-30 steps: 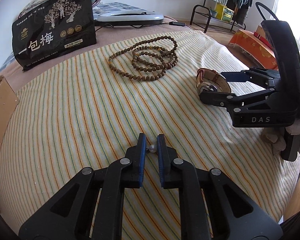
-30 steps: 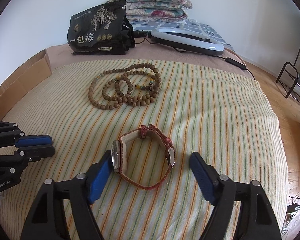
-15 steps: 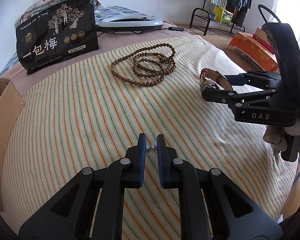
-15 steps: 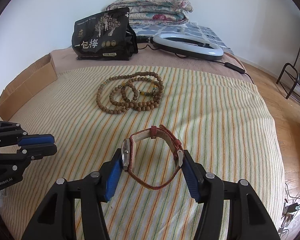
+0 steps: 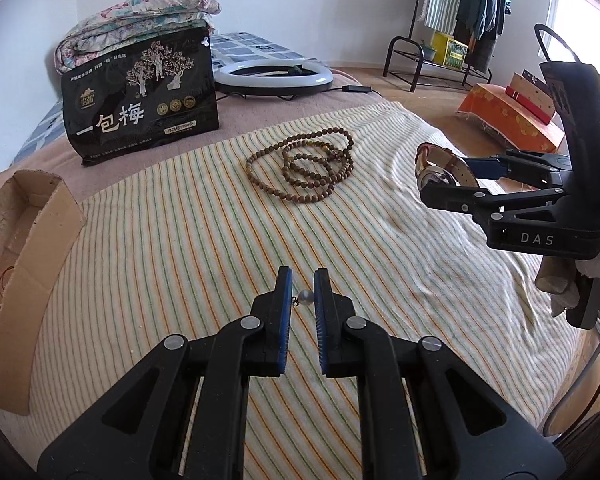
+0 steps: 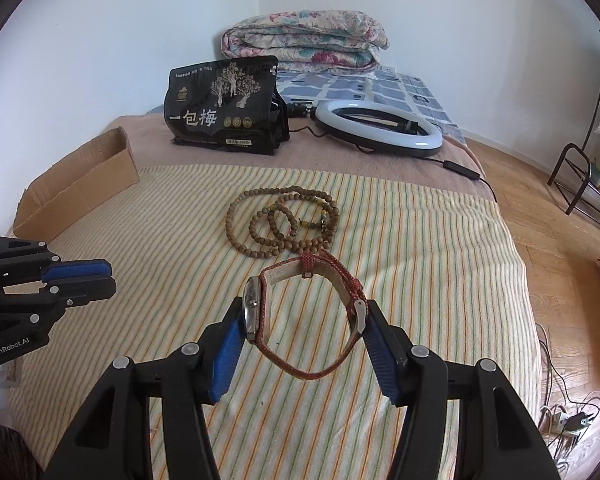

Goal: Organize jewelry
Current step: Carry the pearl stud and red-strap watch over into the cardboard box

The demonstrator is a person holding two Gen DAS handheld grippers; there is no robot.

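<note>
Both tools loaded above the striped blanket (image 6: 420, 240).
Left tool (image 5: 303, 280) pinches a pearl earring (image 5: 305, 298); right tool (image 6: 304, 316) clamps the red-strap watch (image 6: 300, 312) — bead necklace (image 6: 284, 224) lies beyond.

Left gripper (image 5: 303, 298) pinched on a pearl earring (image 5: 305, 298), right gripper (image 6: 305, 320) at 3 o'clock, clamped around a watch (image 6: 306, 312).

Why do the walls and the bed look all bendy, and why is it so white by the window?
Both views use fisheye lenses, so straight edges curve and the corners go black. In the left wrist view, the window is washed out by daylight. In the right wrist view, the watch in the right gripper is sharp and evenly lit.
</note>
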